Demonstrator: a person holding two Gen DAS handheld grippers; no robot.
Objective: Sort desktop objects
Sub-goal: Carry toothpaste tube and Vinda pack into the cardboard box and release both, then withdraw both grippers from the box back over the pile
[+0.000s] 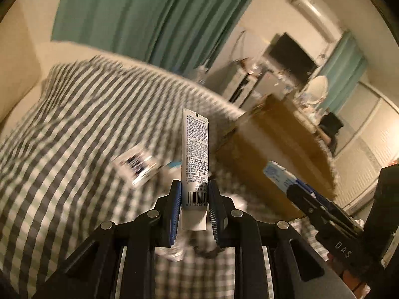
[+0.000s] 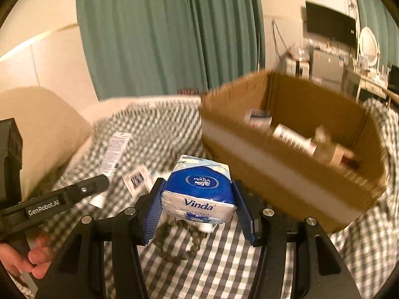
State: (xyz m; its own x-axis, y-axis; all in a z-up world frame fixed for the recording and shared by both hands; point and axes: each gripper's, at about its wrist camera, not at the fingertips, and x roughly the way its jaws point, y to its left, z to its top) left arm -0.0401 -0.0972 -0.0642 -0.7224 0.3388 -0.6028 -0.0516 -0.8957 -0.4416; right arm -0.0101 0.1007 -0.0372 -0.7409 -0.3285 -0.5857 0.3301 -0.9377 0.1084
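My left gripper (image 1: 194, 194) is shut on a white tube (image 1: 195, 154) with small print and a barcode, held upright above the checked cloth. My right gripper (image 2: 197, 199) is shut on a blue and white Vinda tissue pack (image 2: 199, 189), held above the cloth just left of a brown cardboard box (image 2: 286, 169). The box holds several items, among them a white tube (image 2: 294, 139). The tissue pack also shows in the left wrist view (image 1: 279, 173), in front of the box (image 1: 269, 149). The left gripper and its tube (image 2: 116, 149) show at the left of the right wrist view.
A small white barcoded box (image 2: 138, 179) lies on the checked cloth (image 2: 224, 261); it also shows blurred in the left wrist view (image 1: 137, 164). A dark beaded item (image 2: 179, 239) lies under the tissue pack. Green curtains (image 2: 162, 37) hang behind. A cream cushion (image 2: 37, 129) is at left.
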